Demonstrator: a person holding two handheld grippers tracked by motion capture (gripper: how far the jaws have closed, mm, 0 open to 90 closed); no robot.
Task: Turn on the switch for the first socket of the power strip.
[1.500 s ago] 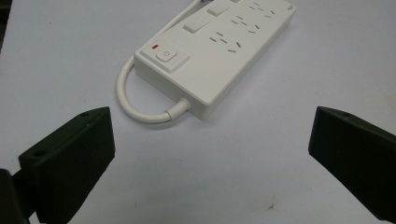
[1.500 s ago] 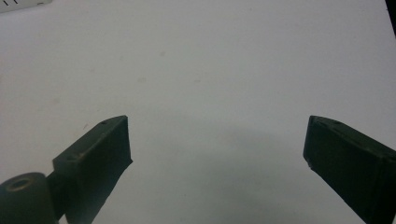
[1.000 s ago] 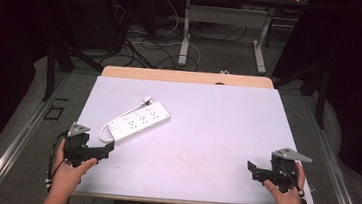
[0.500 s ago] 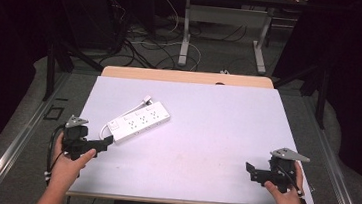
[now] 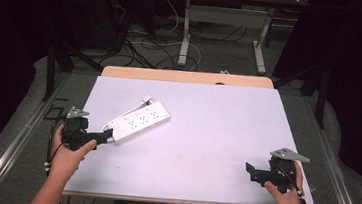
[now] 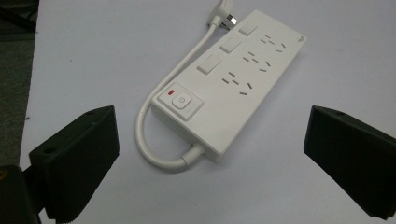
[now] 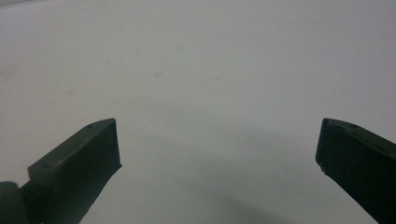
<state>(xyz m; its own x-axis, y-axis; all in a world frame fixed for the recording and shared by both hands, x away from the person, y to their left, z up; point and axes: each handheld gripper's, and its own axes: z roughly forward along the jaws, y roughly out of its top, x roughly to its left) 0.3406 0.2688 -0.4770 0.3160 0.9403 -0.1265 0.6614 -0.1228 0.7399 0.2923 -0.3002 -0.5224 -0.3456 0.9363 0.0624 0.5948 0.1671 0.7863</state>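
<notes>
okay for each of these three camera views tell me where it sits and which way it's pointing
High view: above the person's side, looking forward and down on the table; both forearms, left gripper, right gripper.
Left gripper view: rides the left gripper, faces the power strip; open jaws.
Right gripper view: rides the right gripper, faces bare tabletop; open jaws.
Shared: high and left gripper views both show the power strip.

The worktop point(image 5: 206, 134) is evenly and brightly lit from above, while the room around it falls into deep dark. In the left gripper view the power strip point(image 6: 229, 88) is sharp, with only a soft, thin shadow under its cable. The right gripper view is dimmer and greyer, with a faint broad shadow low down. The 2 near fingers point(image 7: 74, 172) look slightly blurred.
</notes>
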